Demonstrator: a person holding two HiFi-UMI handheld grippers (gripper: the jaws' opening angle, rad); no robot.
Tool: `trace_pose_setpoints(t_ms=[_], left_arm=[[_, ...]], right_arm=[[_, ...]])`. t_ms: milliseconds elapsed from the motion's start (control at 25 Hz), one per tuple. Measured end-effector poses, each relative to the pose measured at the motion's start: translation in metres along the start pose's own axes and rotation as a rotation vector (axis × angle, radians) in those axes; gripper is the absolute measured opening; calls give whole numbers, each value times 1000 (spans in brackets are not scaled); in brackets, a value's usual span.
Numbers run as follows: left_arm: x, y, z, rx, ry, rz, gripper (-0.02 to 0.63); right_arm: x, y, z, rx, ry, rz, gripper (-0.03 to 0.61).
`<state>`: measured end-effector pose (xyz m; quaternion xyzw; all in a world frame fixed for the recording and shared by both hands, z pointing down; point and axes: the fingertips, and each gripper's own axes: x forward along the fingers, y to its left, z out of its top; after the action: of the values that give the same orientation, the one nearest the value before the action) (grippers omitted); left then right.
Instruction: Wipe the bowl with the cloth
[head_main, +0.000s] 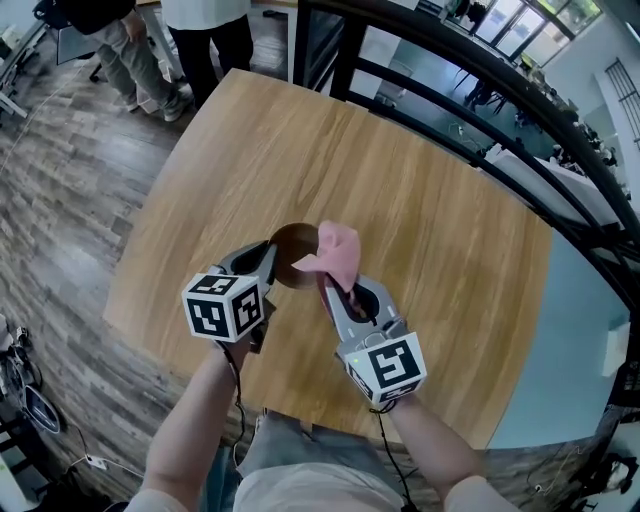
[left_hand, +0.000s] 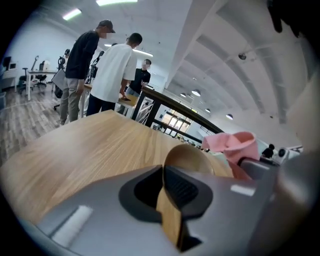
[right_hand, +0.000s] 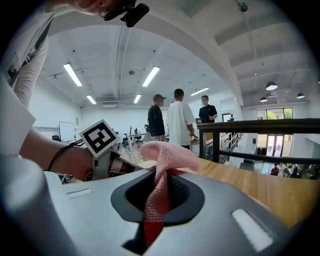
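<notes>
A brown wooden bowl (head_main: 293, 255) is held tilted just above the round wooden table (head_main: 420, 230). My left gripper (head_main: 270, 262) is shut on its rim; in the left gripper view the thin bowl wall (left_hand: 170, 215) is pinched between the two dark pads, and the bowl's round mouth (left_hand: 189, 159) stands up just past them. My right gripper (head_main: 330, 285) is shut on a pink cloth (head_main: 338, 252), which bunches up over the bowl's right edge. In the right gripper view the cloth (right_hand: 165, 152) rises from the jaws of that gripper (right_hand: 157, 195) and folds over.
A black railing (head_main: 480, 80) runs along the table's far right side, with a drop behind it. People (head_main: 180, 40) stand on the wood floor beyond the table's far left edge. The table's near edge is just under my forearms.
</notes>
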<state>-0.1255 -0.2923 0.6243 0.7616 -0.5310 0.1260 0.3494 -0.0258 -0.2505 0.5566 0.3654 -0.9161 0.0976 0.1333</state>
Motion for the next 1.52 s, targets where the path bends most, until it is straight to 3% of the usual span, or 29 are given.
trace_pose_setpoints(t_ms=[160,640,960,1120,1520], left_arm=[[-31,-19,25,89,-38,20,14],[-136,-75,67,230,-140,61,14],[-186,-121,82,361,-226,55,14],[-211,-146,84,427,-271,55,14],[-265,-190,76,484,-367,70,20]], right_arm=[[-21,10,37,-11,-54,2,15],[-83,73,121,-96,-144,73,15],[-109,115,141,-171,-146,146,15],[-121,123,144,-133,-132,157,15],[-143,143,158,-190,-101,171,15]])
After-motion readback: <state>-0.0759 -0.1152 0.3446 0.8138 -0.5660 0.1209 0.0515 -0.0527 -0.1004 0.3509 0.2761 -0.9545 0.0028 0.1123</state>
